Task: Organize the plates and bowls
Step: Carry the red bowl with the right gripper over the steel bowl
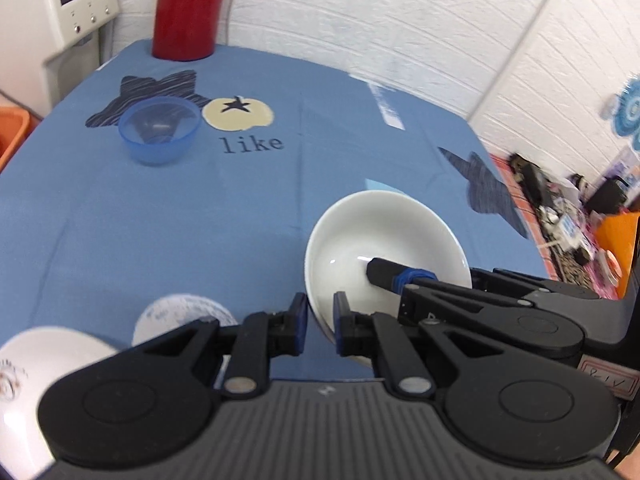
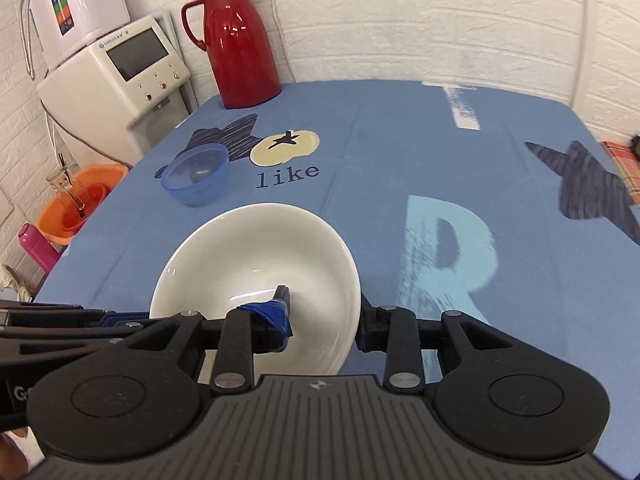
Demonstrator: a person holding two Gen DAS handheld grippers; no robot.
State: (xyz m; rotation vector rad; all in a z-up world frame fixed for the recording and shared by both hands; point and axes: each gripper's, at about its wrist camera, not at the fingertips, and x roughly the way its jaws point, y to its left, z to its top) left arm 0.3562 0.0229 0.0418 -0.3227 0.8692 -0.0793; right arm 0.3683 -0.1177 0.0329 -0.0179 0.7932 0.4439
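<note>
Both ribbed black grippers, left [image 1: 321, 322] and right [image 2: 324, 320], clamp the glossy round white bowl [image 2: 260, 256].

Ahead of me: a tabletop [image 2: 400, 152] under a blue cloth printed with dark stars, a cream apple, the word "like" and a pale "R".
Far corner: my view takes in a red jug [image 2: 240, 44], upright on the cloth near the white brick wall [image 2: 400, 20].
Off my left edge: a cream machine with a screen [image 2: 120, 76], a white unit [image 2: 80, 4] on top.
Below it: an orange basin [image 2: 80, 204], a pink bottle [image 2: 36, 246] beside.
</note>
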